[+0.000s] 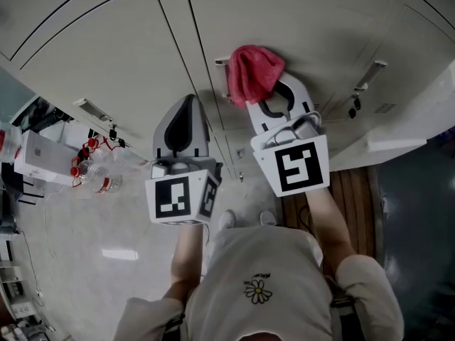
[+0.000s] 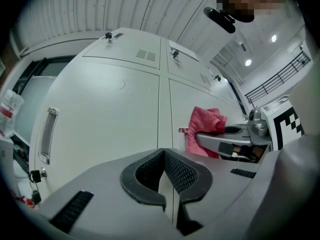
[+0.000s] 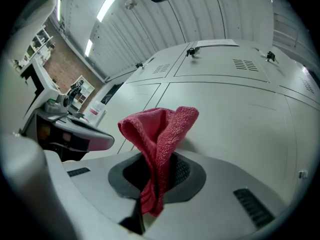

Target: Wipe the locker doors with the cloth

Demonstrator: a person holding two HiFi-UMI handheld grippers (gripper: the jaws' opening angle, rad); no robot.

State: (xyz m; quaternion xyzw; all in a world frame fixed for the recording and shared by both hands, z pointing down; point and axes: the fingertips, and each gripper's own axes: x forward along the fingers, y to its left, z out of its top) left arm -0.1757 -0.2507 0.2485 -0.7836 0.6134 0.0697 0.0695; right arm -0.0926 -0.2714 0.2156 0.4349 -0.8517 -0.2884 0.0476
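**Right hand-held gripper** (image 3: 156,179): the jaws are clenched on the red cloth (image 3: 161,131). The cloth is pinched at its lower end and stands up in a loose fold above the pads.

**Cloth position:** in the head view the cloth sits at the vertical seam between two pale locker doors (image 1: 99,55), just beside a small metal handle (image 1: 222,62). It appears to press against the door face, though this angle does not confirm contact.

**Left hand-held gripper** (image 2: 167,171): the jaws are closed together with nothing between them. It is held beside the right one and points at the door to the left of the cloth.

**Surroundings:**
- A long pull handle (image 2: 47,134) is on that door's left edge, with keys (image 2: 34,176) hanging below it.
- Clear bottles (image 1: 103,180) with red markings are on the floor (image 1: 106,233) by the lockers.
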